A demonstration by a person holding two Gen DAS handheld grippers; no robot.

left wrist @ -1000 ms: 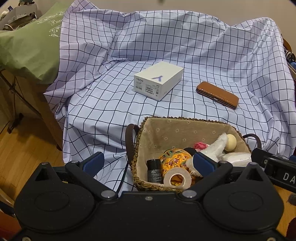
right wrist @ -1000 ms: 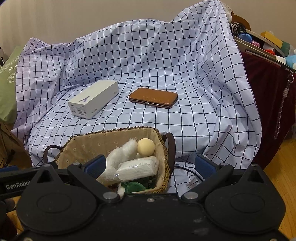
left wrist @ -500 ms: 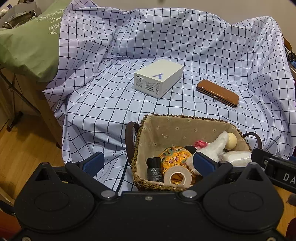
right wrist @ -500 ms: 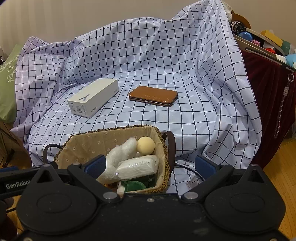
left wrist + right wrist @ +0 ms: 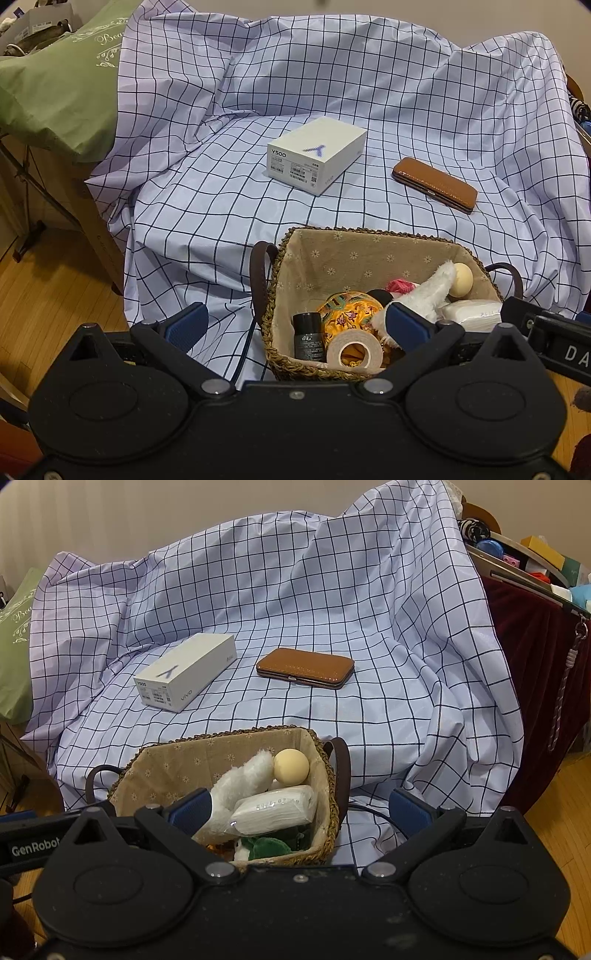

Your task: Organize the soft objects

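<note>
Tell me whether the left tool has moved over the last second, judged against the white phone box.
Yes, slightly. In the left wrist view the white phone box and woven basket sit a little higher than before, so the open left tool has tilted or dipped slightly downward.

Colours I logged from both wrist views.
Cloth [image 5: 221, 206] was pale lilac with dark grid; box [image 5: 317, 153] white; case [image 5: 306, 667] tan; basket [image 5: 284, 354] brown, lining beige with daisies; ball [image 5: 291, 767] cream; pouch [image 5: 347, 308] yellow-orange floral.

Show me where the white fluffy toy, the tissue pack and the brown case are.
white fluffy toy [image 5: 240, 782], right wrist view, middle of its fur.
tissue pack [image 5: 275, 808], right wrist view, top of the wrapper.
brown case [image 5: 306, 666], right wrist view, centre of its lid.
</note>
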